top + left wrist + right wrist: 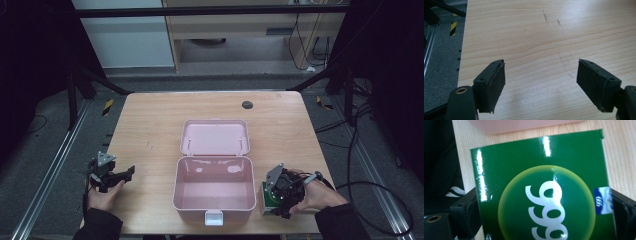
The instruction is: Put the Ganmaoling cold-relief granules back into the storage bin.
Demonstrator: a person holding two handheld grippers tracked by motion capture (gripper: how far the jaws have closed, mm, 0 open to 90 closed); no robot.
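Padded right gripper (544,220) fingers (466,212) clamping glossy green box (541,182) (white numerals), left gripper (540,82) spread over woodgrain table (544,37).

The room is dark around the bright wooden table (150,130). White glare streaks shine on the green box (574,152), which looks a bit blurry, maybe too close.

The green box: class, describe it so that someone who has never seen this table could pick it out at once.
Start at the open pink case in the middle of the wooden table. Just to its right, near the front edge, the green box lies flat between the jaws of the right gripper. It is the one glossy green thing here, with white 999 in a yellow-rimmed circle.
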